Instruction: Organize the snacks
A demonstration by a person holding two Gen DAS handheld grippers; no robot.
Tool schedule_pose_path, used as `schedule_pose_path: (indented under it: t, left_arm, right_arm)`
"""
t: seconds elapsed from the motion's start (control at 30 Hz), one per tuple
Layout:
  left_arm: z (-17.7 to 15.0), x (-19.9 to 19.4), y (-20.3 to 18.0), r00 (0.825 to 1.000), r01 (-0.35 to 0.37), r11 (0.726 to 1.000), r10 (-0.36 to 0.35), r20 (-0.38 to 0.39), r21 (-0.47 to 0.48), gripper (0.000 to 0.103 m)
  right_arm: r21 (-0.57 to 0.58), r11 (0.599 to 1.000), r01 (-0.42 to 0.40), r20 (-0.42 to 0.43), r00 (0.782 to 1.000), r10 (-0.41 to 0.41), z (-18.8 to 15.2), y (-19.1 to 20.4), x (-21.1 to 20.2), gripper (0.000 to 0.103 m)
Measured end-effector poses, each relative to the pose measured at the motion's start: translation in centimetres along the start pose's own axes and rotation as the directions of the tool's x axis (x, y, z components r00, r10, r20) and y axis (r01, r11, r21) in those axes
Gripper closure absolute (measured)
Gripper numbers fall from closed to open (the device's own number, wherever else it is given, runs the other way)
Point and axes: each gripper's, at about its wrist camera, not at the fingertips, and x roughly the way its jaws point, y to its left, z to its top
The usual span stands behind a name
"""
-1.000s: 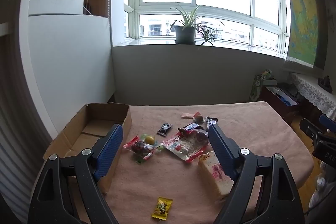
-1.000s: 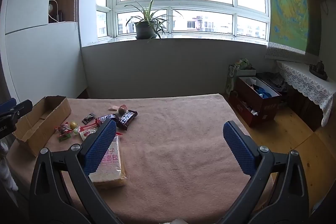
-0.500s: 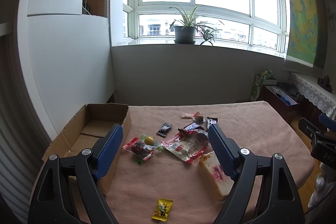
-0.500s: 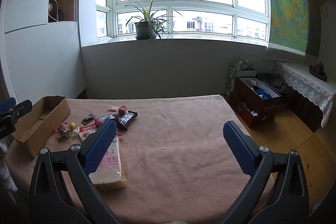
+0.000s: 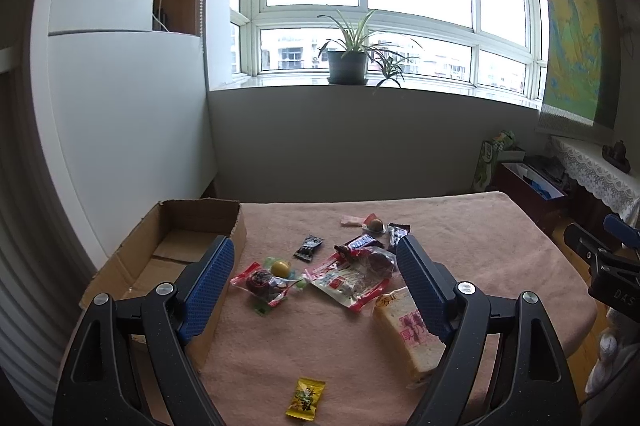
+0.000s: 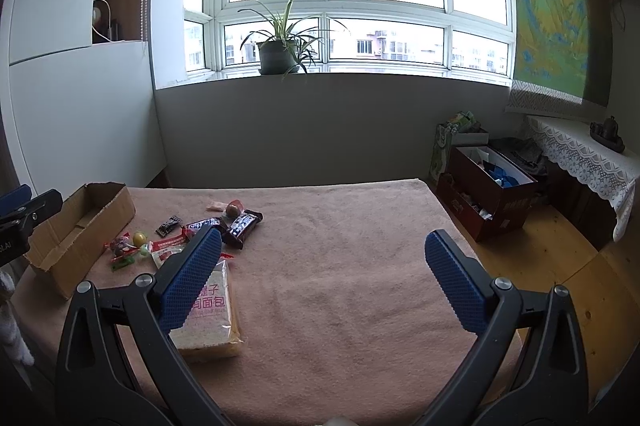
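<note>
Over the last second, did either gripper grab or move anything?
No. The left gripper and right gripper both hang open and empty above the table; only a slight camera drift shows. The snacks, including the bread pack, the small yellow candy and the red packet, lie where they were on the pink cloth, all outside the cardboard box.

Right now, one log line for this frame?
phase: pre-grasp | left tool: open, empty | right tool: open, empty | snacks: loose on cloth | cardboard box: no snacks seen inside
</note>
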Motion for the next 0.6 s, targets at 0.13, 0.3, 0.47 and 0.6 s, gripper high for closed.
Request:
schedule_pose_path:
  t: [0.13,0.3,0.47,0.6]
  left_arm:
    - [0.02,-0.02,-0.06,1.000,0.001,1.000,-0.001,-0.001,0.000,0.019]
    - [0.04,-0.04,-0.06,1.000,0.001,1.000,-0.001,0.000,0.000,0.019]
    - [0.02,-0.04,-0.09,1.000,0.001,1.000,-0.001,0.000,-0.001,0.019]
    - [0.01,-0.04,-0.08,1.000,0.001,1.000,-0.001,-0.001,-0.002,0.019]
  right_arm:
    - [0.003,1.000,-0.002,0.001,1.000,0.002,-0.03,-0.06,0.01,0.000]
    - [0.002,1.000,-0.002,0.000,1.000,0.002,-0.01,-0.07,0.03,0.000]
    - [0.004,1.000,-0.004,-0.001,1.000,0.004,-0.07,-0.06,0.08,0.000]
    - [0.004,1.000,-0.004,-0.002,1.000,0.004,-0.08,-0.03,0.11,0.000]
